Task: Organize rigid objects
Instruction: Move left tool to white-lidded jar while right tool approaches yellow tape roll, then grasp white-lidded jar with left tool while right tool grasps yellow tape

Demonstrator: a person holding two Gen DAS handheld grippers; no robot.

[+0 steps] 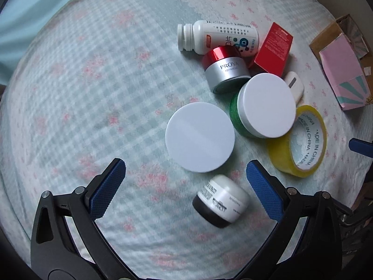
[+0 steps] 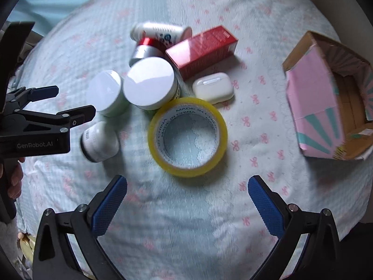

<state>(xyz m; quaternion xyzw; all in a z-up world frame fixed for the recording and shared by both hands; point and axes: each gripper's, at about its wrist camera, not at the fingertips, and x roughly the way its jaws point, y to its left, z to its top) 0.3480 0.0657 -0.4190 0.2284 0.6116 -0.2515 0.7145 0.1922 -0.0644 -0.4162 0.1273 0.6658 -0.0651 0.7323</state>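
Observation:
A cluster of rigid items lies on a bed. My left gripper (image 1: pixel 185 170) is open, over a small white jar with a black lid (image 1: pixel 220 204) lying on its side, just short of a white-lidded round jar (image 1: pixel 200 137). My right gripper (image 2: pixel 187 186) is open and empty, just short of a yellow tape roll (image 2: pixel 187 137). Beyond lie a green jar with a white lid (image 2: pixel 149 81), a white earbud case (image 2: pixel 213 87), a red box (image 2: pixel 201 50), a red-capped silver jar (image 1: pixel 225 70) and a white pill bottle (image 1: pixel 216 37). The left gripper also shows in the right wrist view (image 2: pixel 74 101).
An open pink cardboard box (image 2: pixel 326 107) lies on the bed at the right, its opening facing right. The patterned bedspread (image 1: pixel 93 93) stretches bare to the left of the cluster. A light blue curtain (image 1: pixel 28 11) hangs at the far left.

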